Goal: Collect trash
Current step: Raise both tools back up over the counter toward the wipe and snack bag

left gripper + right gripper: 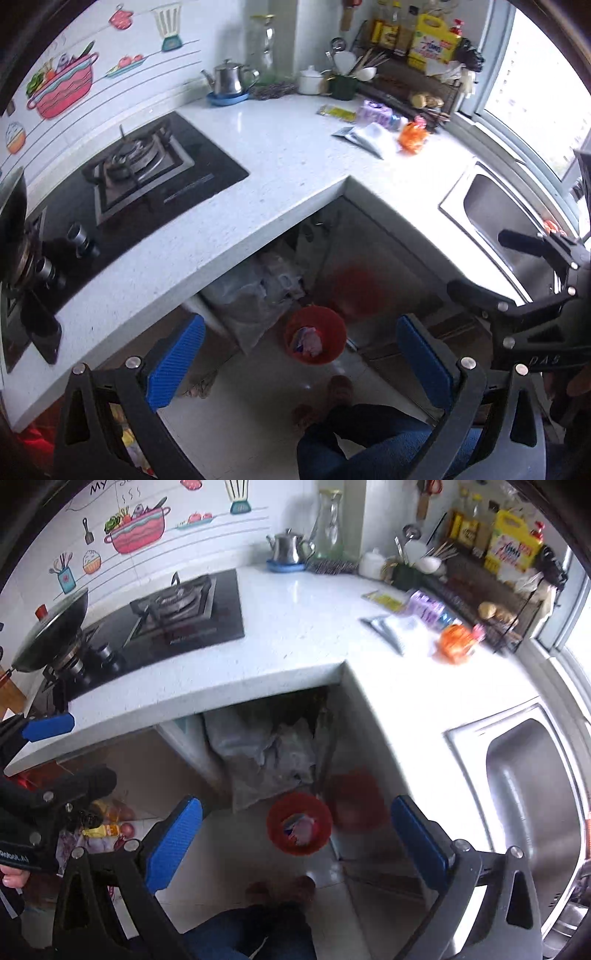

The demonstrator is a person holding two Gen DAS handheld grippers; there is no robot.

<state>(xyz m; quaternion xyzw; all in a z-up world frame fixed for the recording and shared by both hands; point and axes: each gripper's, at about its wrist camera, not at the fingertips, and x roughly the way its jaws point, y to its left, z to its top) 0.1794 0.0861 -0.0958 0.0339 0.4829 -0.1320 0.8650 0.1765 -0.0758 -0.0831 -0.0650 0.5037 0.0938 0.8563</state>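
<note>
Plainly, both the left gripper [301, 350] and right gripper [295, 827] are held wide open and empty, above the red bin [316, 339] on the floor. The wrappers [373, 129] lie well apart on the countertop [288, 155] — a slippery packet could be pinched badly and dropped short of the bin.

Speckled stone-look counter [295, 155]; shiny steel sink [535, 775]; glossy kettle [229, 77].

one red bin [316, 338], four wrappers [373, 129]

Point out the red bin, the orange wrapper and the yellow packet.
red bin [334, 325], left wrist view, on its rim at the right.
orange wrapper [413, 137], left wrist view, on its crumpled middle.
yellow packet [384, 600], right wrist view, on its flat face.
</note>
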